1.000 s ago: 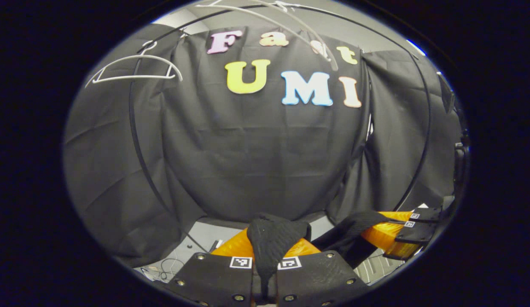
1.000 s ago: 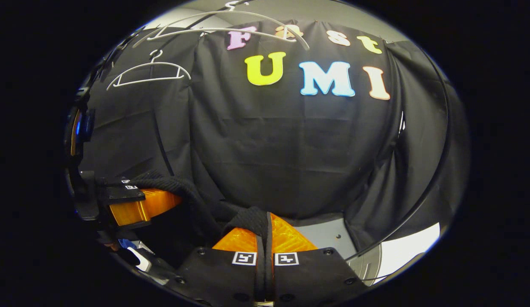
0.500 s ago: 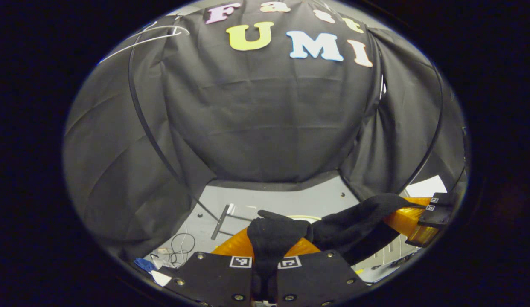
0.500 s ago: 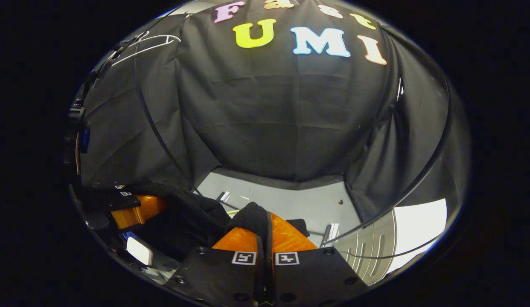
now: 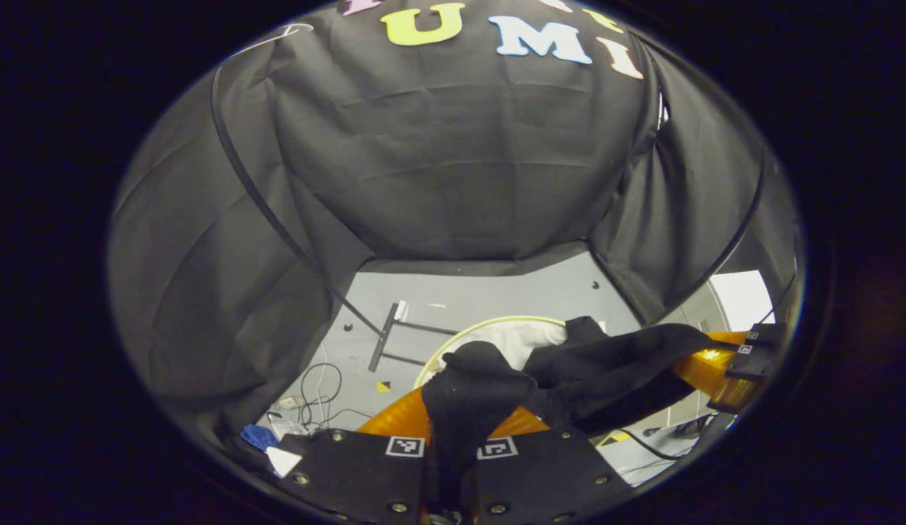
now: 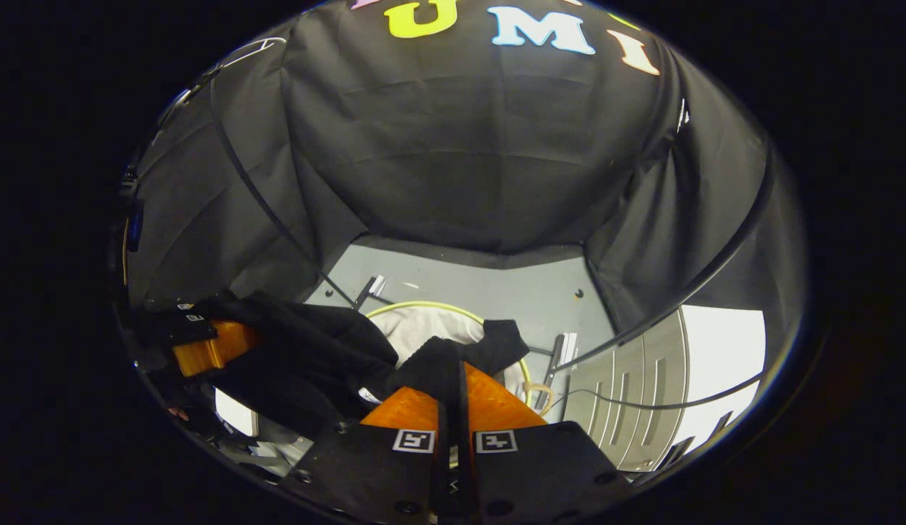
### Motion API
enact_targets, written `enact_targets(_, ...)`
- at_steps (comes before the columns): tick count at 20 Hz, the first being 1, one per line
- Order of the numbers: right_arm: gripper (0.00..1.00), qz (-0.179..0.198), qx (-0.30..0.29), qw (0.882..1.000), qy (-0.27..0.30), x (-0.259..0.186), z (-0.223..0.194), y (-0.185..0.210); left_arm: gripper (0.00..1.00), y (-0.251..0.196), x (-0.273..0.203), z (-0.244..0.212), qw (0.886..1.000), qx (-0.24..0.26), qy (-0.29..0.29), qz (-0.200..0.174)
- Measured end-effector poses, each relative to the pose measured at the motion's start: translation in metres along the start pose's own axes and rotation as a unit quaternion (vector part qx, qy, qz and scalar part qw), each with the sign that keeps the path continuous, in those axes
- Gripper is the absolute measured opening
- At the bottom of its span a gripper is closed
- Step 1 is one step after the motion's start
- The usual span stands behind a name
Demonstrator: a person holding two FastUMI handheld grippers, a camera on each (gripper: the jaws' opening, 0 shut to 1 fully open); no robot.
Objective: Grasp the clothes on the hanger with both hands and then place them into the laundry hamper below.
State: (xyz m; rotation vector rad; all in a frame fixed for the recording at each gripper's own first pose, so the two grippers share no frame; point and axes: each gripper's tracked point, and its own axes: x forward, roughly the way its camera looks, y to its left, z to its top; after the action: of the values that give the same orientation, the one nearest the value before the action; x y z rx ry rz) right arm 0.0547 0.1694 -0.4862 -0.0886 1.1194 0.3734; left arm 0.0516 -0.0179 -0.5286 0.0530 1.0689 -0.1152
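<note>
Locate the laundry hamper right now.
The laundry hamper sits on the grey floor in the left gripper view, just beyond the black garment that the left gripper and right gripper hold.

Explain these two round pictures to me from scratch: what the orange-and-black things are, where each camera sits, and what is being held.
There is no robot here. A person holds a two-finger gripper in each hand, and a fisheye camera rides on each, looking along its fingers. In the left gripper view, the left gripper shows at the bottom, its orange fingers pinched on a black garment. The right gripper grips the other end at that picture's right edge. The right gripper view shows the same from the other side. Below, on the grey floor, stands the laundry hamper, a round yellow-rimmed basket with pale cloth inside. The garment hangs between the grippers above it. Loose cables lie on the floor.
</note>
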Motion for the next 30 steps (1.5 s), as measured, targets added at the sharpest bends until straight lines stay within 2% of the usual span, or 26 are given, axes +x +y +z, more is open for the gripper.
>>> enact_targets(4,0.09,0.012,0.008,0.999,0.032,0.000,-0.003,0.001,0.61,0.004,-0.004,0.000,1.000,0.002,-0.010,-0.002)
enact_targets(6,0.32,0.014,0.015,0.999,0.029,0.004,-0.009,0.006,0.85,0.008,-0.004,0.005,1.000,0.009,-0.019,0.005)
enact_targets(10,0.97,0.008,0.022,0.999,0.026,-0.001,-0.002,0.006,0.89,0.010,-0.007,0.009,1.000,0.001,-0.029,0.008)
enact_targets(11,0.94,0.007,0.024,0.999,0.026,0.000,-0.003,0.006,0.89,0.010,-0.008,0.006,1.000,0.001,-0.028,0.007)
enact_targets(12,0.97,0.005,0.023,0.999,0.027,0.000,-0.004,0.005,0.89,0.010,-0.009,0.005,1.000,0.004,-0.029,0.006)
enact_targets(15,0.94,0.003,0.023,0.999,0.030,-0.002,-0.005,0.005,0.89,0.010,-0.010,0.007,0.999,0.010,-0.033,0.005)
enact_targets(17,0.97,0.000,0.022,0.999,0.025,-0.005,-0.001,0.006,0.89,0.009,-0.015,0.010,0.999,0.013,-0.040,0.003)
enact_targets(18,0.94,-0.002,0.023,1.000,0.019,-0.009,0.003,0.006,0.89,0.009,-0.020,0.014,0.999,0.016,-0.046,0.001)
enact_targets(19,0.97,-0.003,0.025,1.000,0.011,-0.015,0.007,0.006,0.89,0.008,-0.027,0.017,0.998,0.020,-0.053,-0.002)
enact_targets(21,0.97,-0.007,0.029,0.999,-0.012,-0.031,0.021,0.006,0.89,0.009,-0.042,0.028,0.997,0.032,-0.075,-0.006)
enact_targets(22,0.93,-0.010,0.031,0.999,-0.025,-0.041,0.028,0.005,0.89,0.010,-0.052,0.034,0.995,0.038,-0.088,-0.008)
enact_targets(23,0.97,-0.014,0.032,0.999,-0.038,-0.051,0.034,0.004,0.89,0.012,-0.066,0.041,0.994,0.042,-0.103,-0.010)
enact_targets(25,0.93,-0.027,0.037,0.997,-0.065,-0.074,0.045,0.001,0.90,0.015,-0.095,0.055,0.990,0.042,-0.132,-0.019)
enact_targets(26,0.97,-0.033,0.043,0.995,-0.080,-0.087,0.051,0.000,0.90,0.017,-0.110,0.063,0.988,0.042,-0.147,-0.024)
enact_targets(28,0.97,-0.041,0.054,0.992,-0.111,-0.114,0.063,0.000,0.89,0.024,-0.139,0.080,0.983,0.046,-0.176,-0.027)
enact_targets(29,0.93,-0.045,0.056,0.989,-0.125,-0.128,0.067,-0.001,0.89,0.027,-0.155,0.090,0.980,0.049,-0.193,-0.027)
enact_targets(30,0.97,-0.047,0.056,0.987,-0.140,-0.142,0.074,-0.002,0.89,0.030,-0.169,0.100,0.976,0.050,-0.211,-0.026)
